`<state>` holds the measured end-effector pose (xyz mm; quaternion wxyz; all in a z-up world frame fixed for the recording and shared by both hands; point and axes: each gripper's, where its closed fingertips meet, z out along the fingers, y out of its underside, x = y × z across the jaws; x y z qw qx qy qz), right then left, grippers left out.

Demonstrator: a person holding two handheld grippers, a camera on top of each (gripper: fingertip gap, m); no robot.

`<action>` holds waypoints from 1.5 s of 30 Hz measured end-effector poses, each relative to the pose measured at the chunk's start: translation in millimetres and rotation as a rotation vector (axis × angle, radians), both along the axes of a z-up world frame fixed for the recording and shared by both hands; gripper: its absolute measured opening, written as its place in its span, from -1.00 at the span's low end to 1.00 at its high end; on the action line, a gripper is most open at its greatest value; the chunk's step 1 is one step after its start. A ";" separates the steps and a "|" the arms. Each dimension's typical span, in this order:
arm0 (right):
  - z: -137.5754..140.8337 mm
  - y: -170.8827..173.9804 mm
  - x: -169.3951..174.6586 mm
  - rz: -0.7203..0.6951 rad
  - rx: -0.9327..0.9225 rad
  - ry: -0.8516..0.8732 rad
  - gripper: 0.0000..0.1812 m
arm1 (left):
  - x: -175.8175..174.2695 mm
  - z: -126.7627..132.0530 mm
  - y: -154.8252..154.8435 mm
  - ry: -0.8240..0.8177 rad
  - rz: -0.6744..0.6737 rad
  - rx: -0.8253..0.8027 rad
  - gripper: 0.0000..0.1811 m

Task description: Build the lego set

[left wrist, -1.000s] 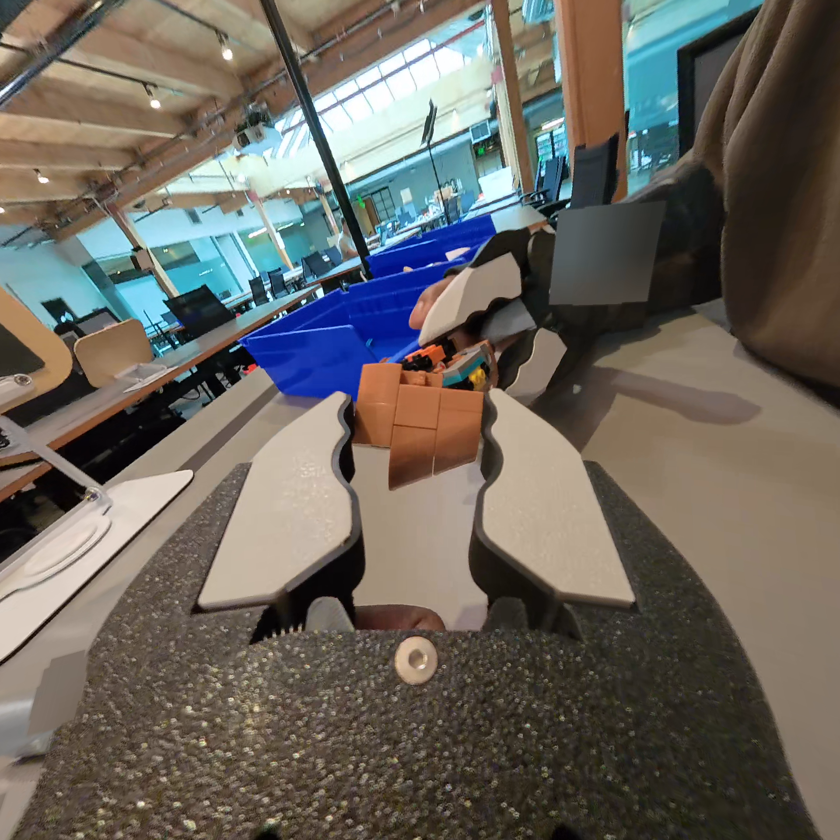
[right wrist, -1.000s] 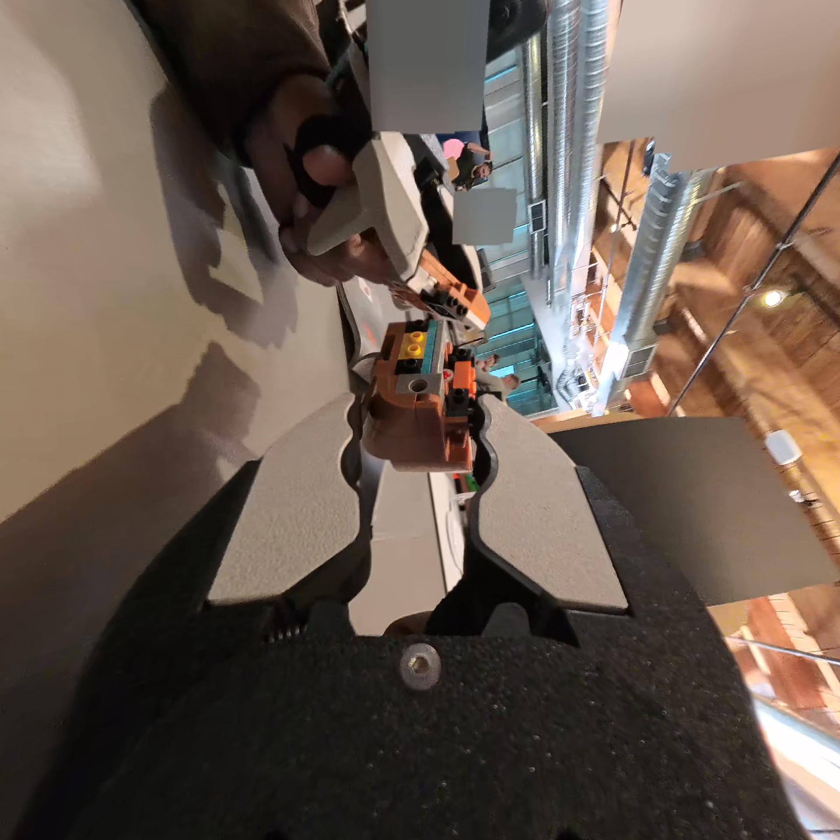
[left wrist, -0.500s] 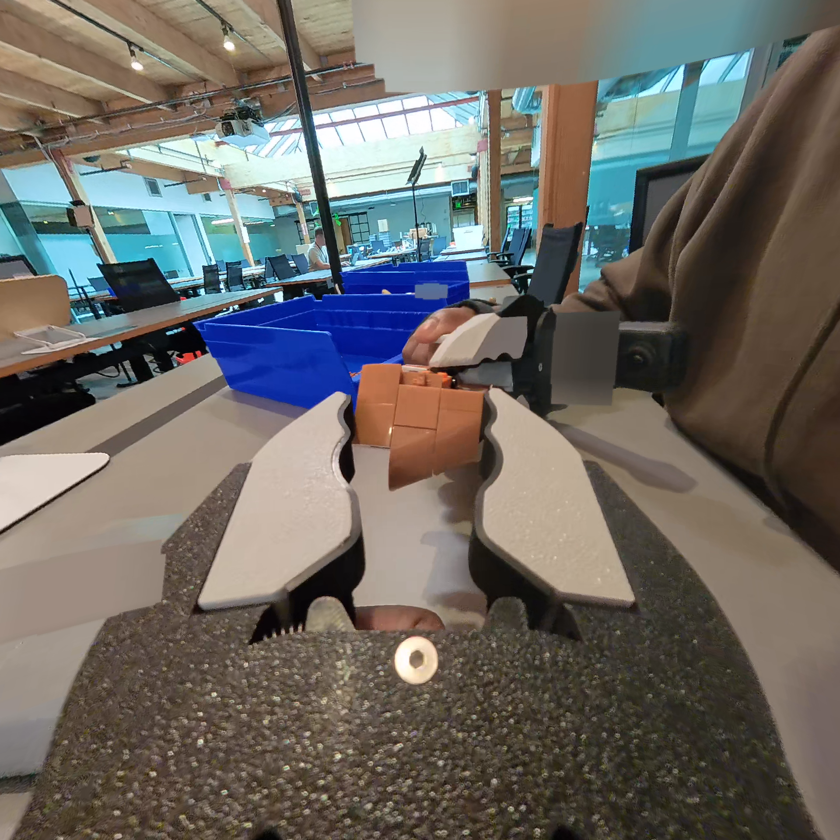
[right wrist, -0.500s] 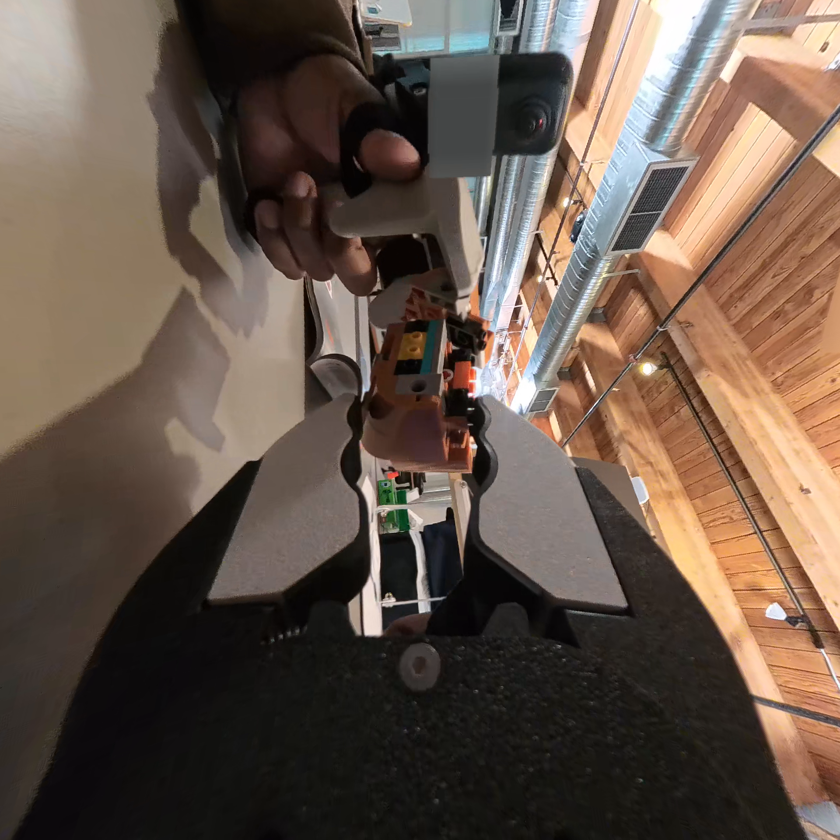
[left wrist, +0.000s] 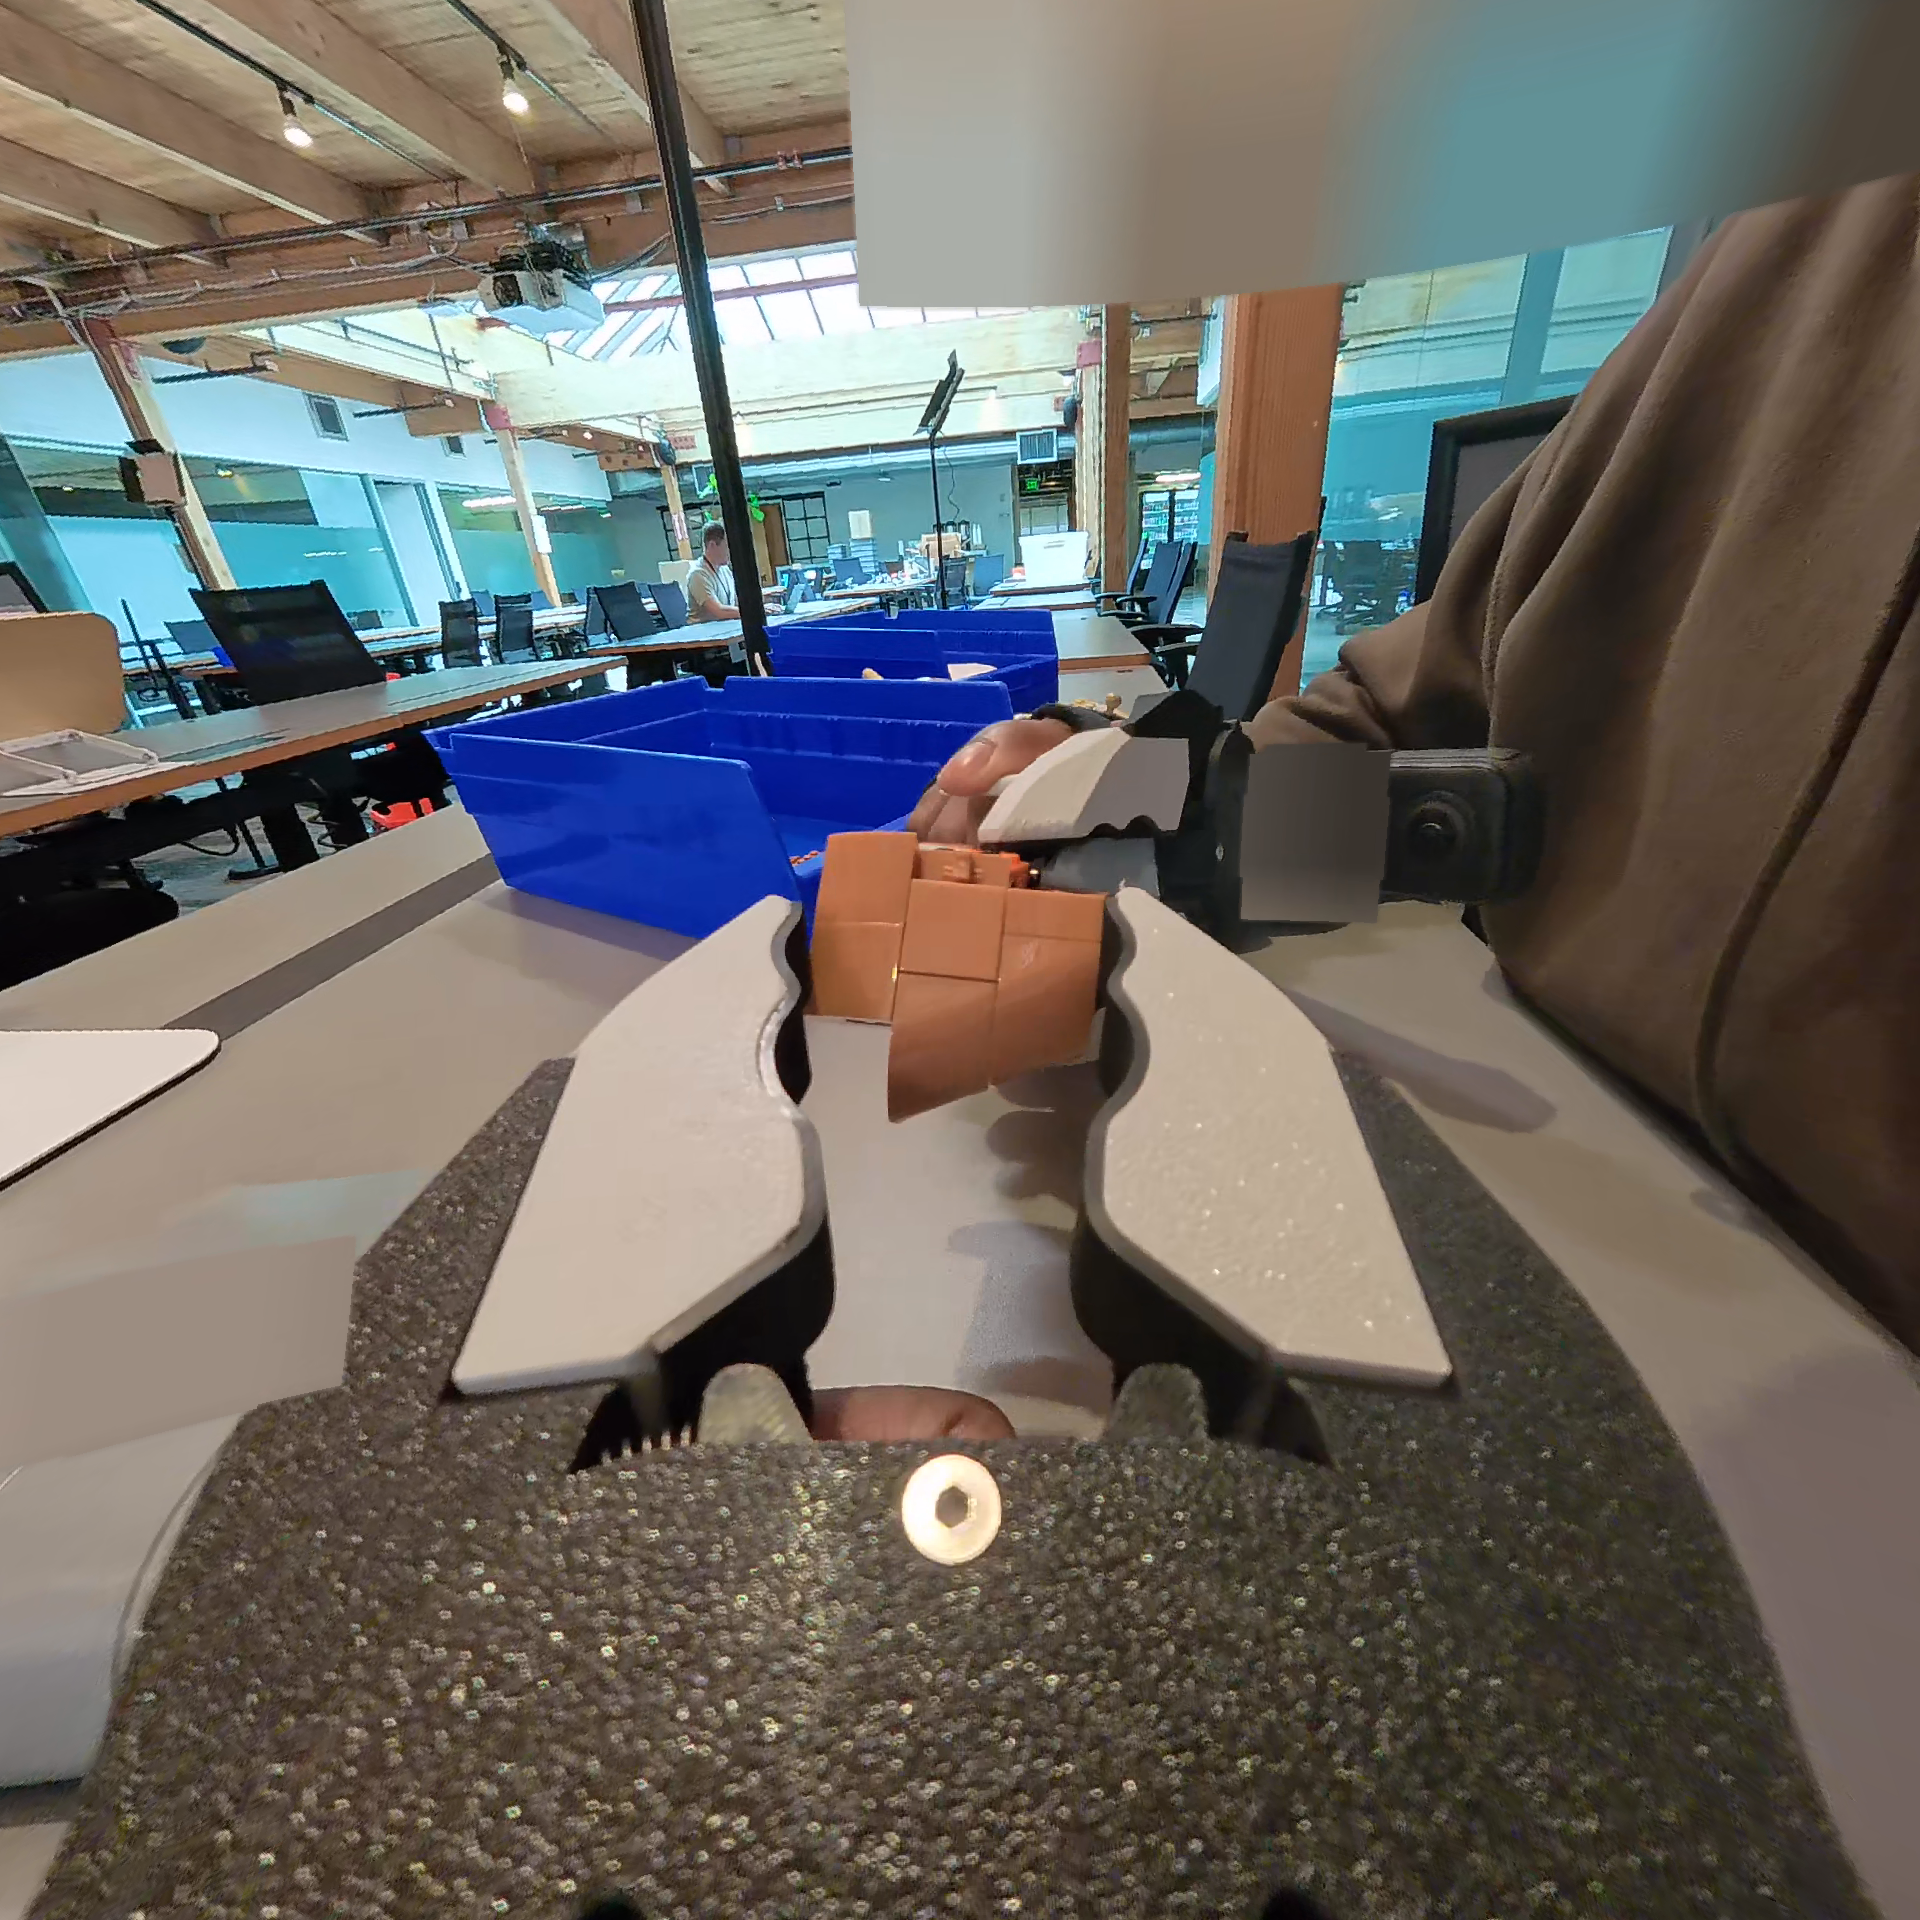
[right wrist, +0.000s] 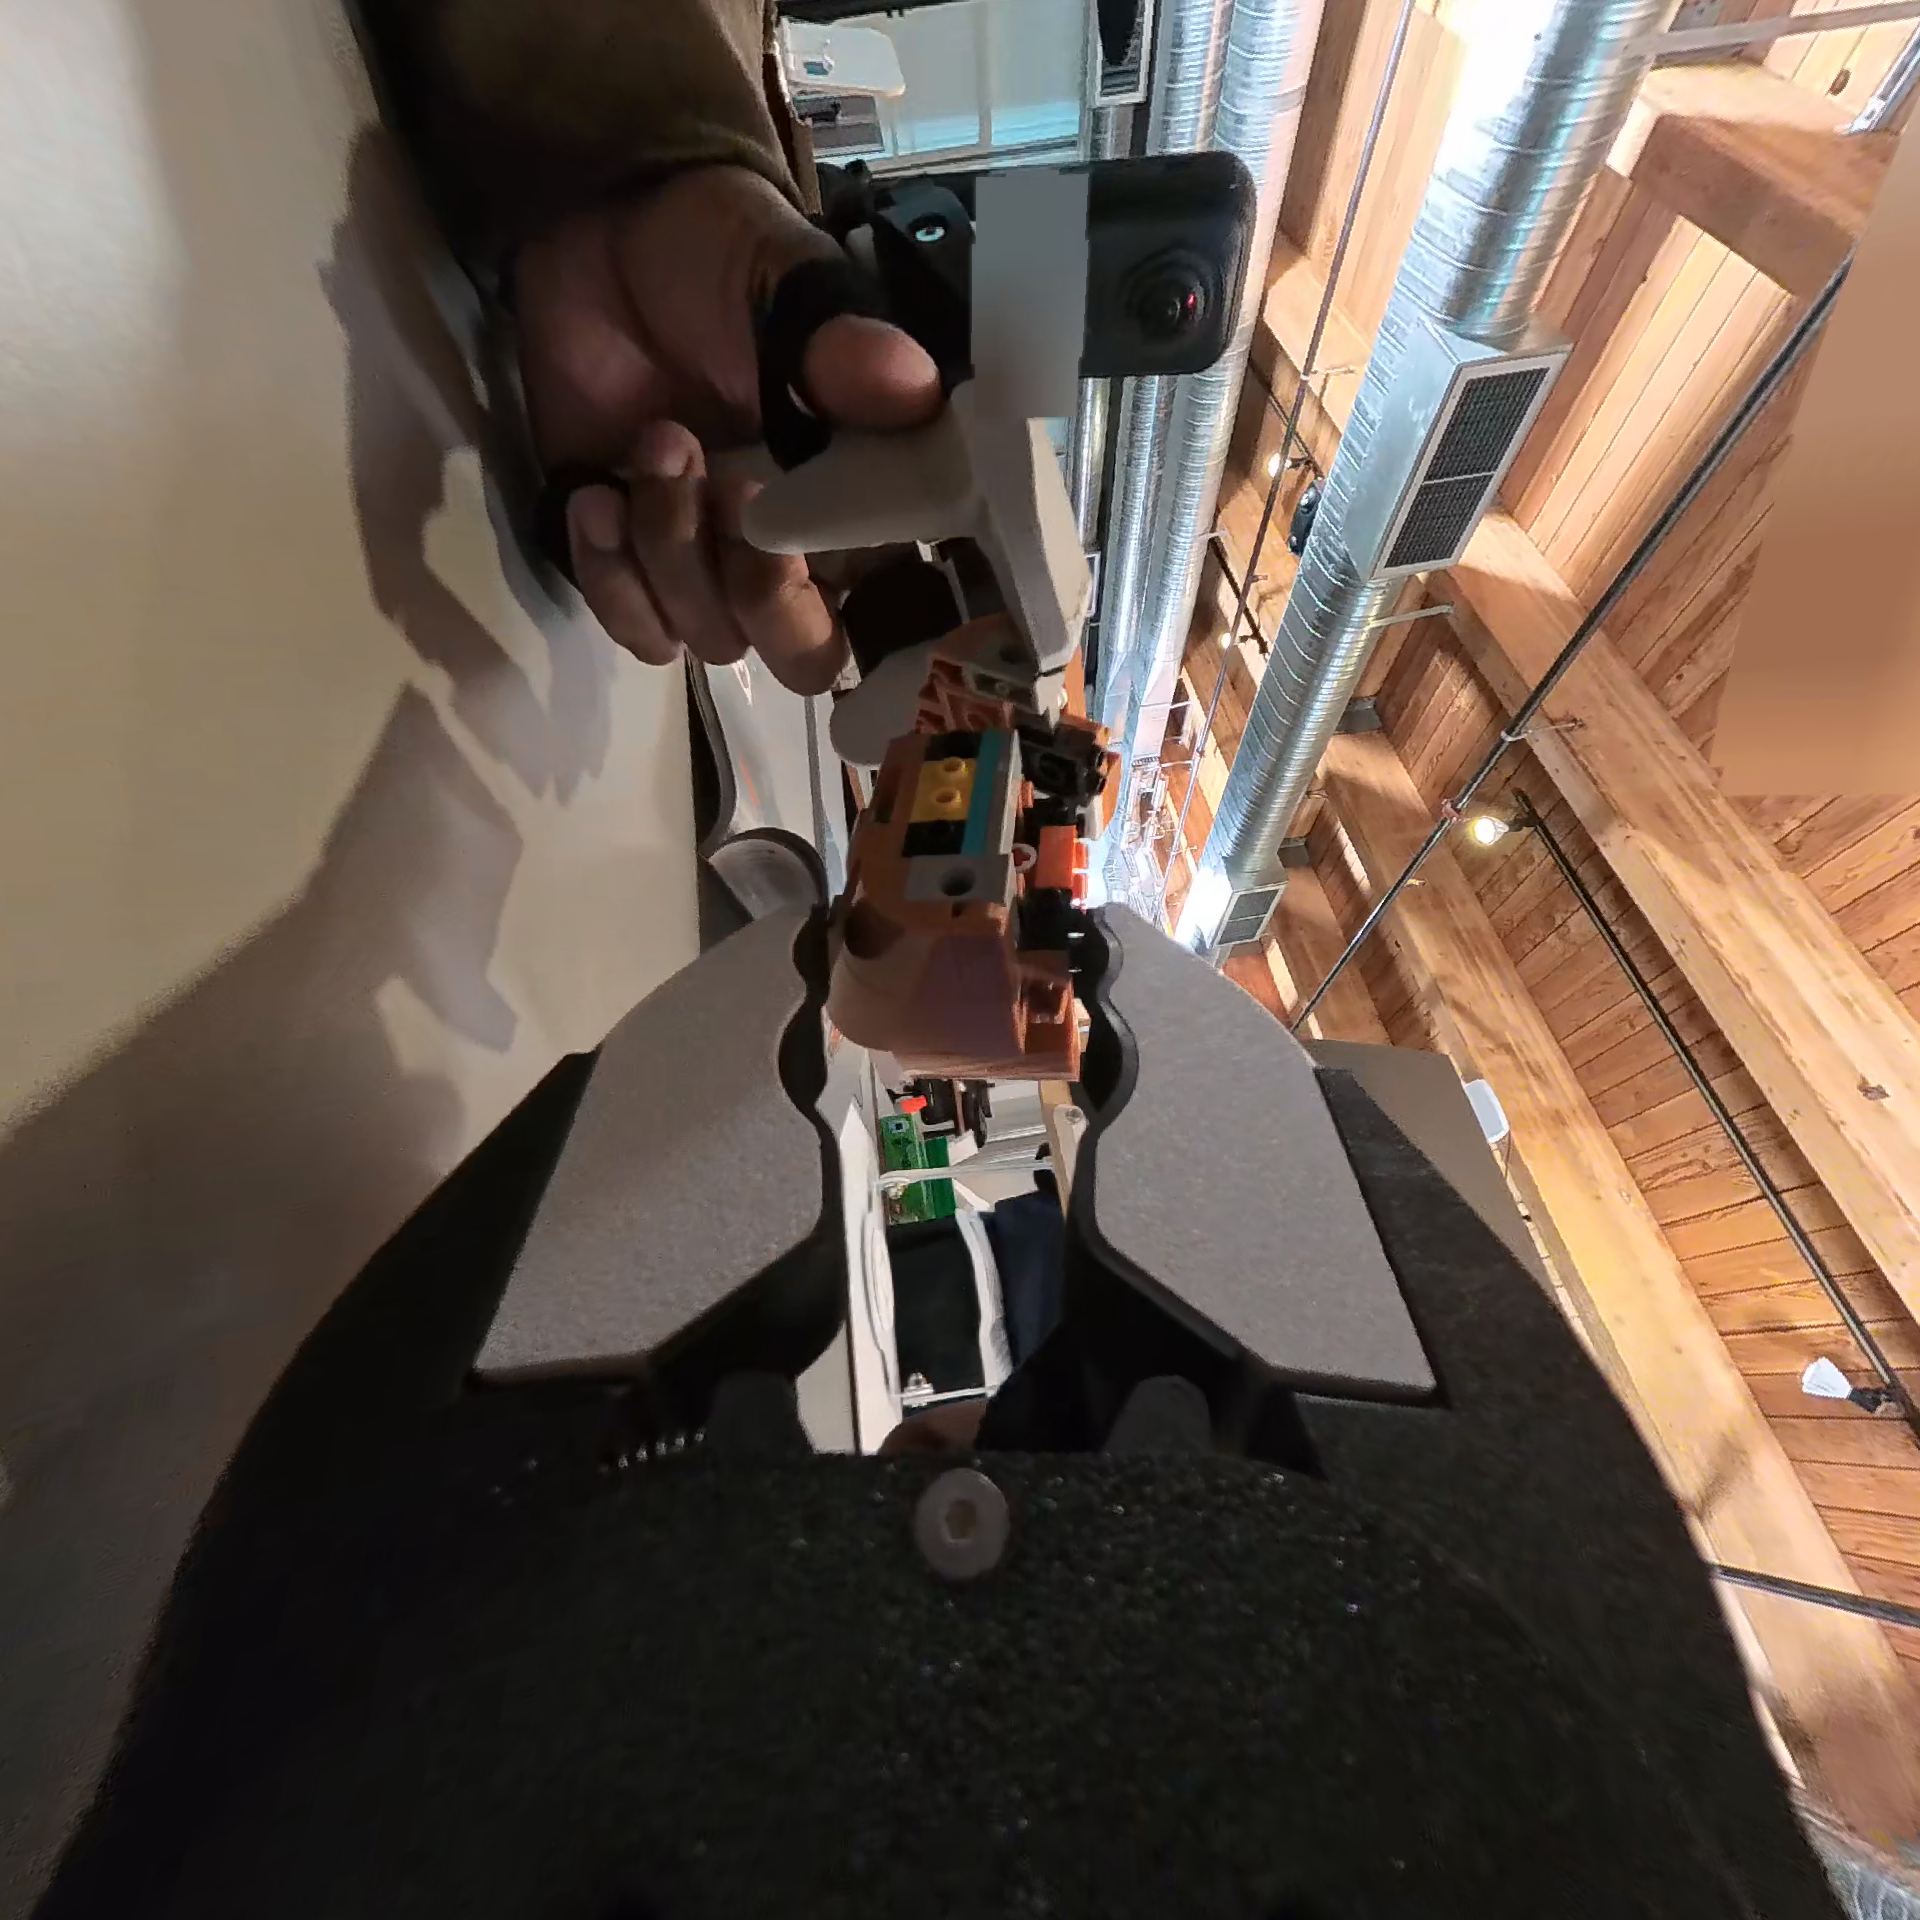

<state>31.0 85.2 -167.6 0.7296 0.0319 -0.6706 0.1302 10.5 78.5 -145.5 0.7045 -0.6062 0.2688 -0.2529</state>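
My left gripper is shut on a tan tiled lego block, held just above the grey table. My right gripper shows behind the block, held in a hand, closed at its far end. In the right wrist view my right gripper is shut on a brown lego model with yellow, teal, grey and black bricks on top. The left gripper holds its orange-brown part against the model's far end. The joint between the two parts is hidden.
Two blue bins stand on the table behind the lego. A white board lies at the left edge. The person's brown sleeve fills the right side. A black pole rises behind the bins. My left and right fingertips are right by each other.
The left gripper has levelled out. The gap between the left gripper's part and the right gripper's model has closed; they now touch. Both grippers stay shut.
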 end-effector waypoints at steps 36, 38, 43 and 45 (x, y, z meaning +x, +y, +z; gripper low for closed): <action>4.8 2.4 0.3 -0.013 -0.009 0.035 -0.49 | 0.5 7.1 7.7 -0.283 -0.083 -0.154 -0.41; 5.9 1.3 0.4 -0.010 -0.016 0.037 -0.49 | 2.1 6.7 7.1 -0.276 -0.088 -0.155 -0.41; 8.5 -1.7 1.2 -0.001 -0.027 0.046 -0.49 | 5.6 6.1 5.6 -0.261 -0.102 -0.154 -0.41; 9.4 -2.0 1.4 0.000 -0.034 0.048 -0.49 | 6.9 5.7 4.9 -0.252 -0.107 -0.151 -0.41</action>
